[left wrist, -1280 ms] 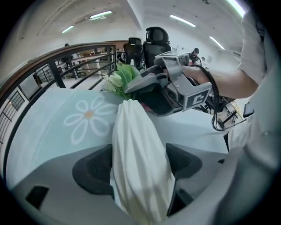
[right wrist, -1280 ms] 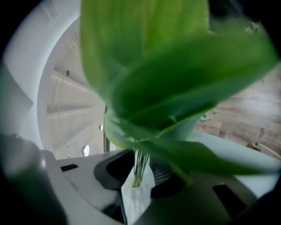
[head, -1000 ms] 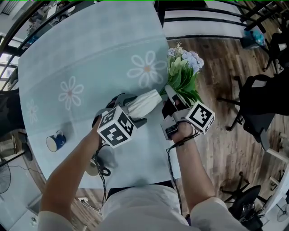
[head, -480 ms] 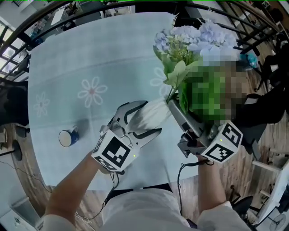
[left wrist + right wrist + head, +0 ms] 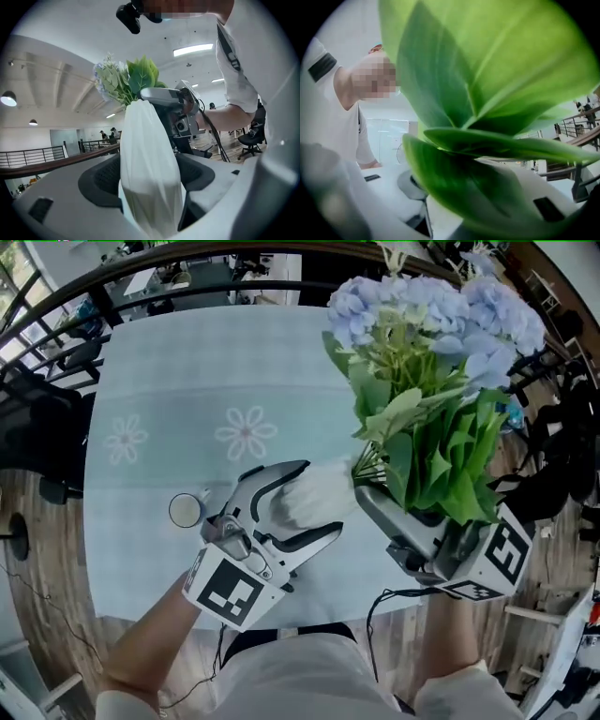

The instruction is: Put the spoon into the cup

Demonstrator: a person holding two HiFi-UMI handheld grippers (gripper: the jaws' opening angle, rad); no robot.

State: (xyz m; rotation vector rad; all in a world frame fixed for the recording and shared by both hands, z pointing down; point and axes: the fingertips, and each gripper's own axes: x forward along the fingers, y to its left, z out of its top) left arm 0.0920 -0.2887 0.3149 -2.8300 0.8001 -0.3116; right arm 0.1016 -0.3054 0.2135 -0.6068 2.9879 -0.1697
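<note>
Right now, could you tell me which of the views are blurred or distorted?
Head view: sharp, though the fisheye curves the table. Left gripper view: white wrap clear, corners black. Right gripper view: leaves too close, out of focus.

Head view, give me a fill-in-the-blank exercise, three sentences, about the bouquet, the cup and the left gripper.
The left gripper is shut on the ____ wrapping of the bouquet. Its blossoms are pale ____. In the head view the cup stands on the table to the ____ of the left gripper.
Missing words: white; blue; left.
</note>
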